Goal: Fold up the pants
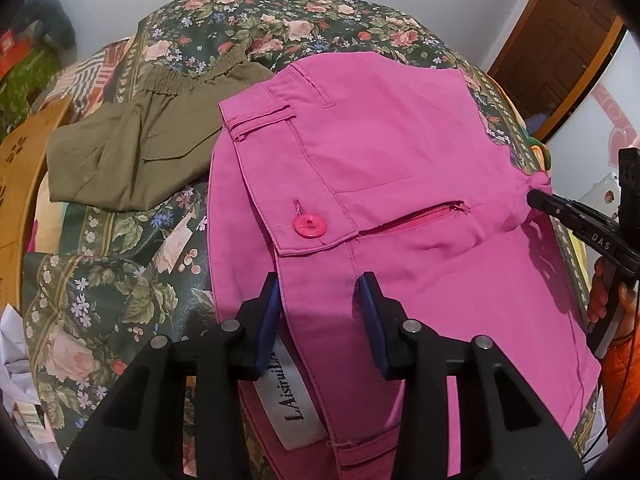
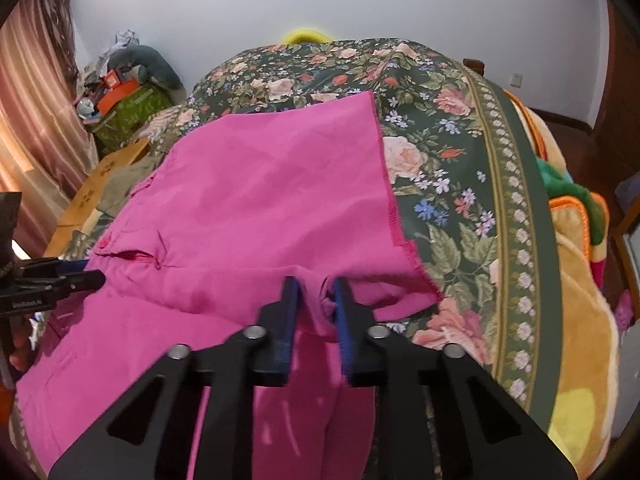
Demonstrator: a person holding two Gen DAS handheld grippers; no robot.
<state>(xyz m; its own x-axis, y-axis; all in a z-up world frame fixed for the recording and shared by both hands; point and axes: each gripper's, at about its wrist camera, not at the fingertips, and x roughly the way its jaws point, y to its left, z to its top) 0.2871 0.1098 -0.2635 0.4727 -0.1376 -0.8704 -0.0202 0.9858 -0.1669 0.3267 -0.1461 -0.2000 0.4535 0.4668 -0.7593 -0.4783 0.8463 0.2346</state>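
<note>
Pink pants (image 1: 400,168) lie on a floral bedspread, folded over, with a pink button (image 1: 310,226), a zip and a white label (image 1: 294,396) showing. My left gripper (image 1: 320,284) is open, its fingers straddling the waistband edge near the label. My right gripper (image 2: 314,290) is shut on a bunched fold of the pink pants (image 2: 260,184) at their right edge. It shows in the left wrist view (image 1: 538,196) pinching the cloth. The left gripper shows at the left of the right wrist view (image 2: 94,278).
Olive-green pants (image 1: 136,148) lie folded to the left of the pink ones. The floral bedspread (image 2: 460,200) covers the bed. A wooden board (image 1: 24,168) stands at the left edge. An orange and green blanket (image 2: 576,240) lies at the right. Clutter (image 2: 120,92) sits in the far corner.
</note>
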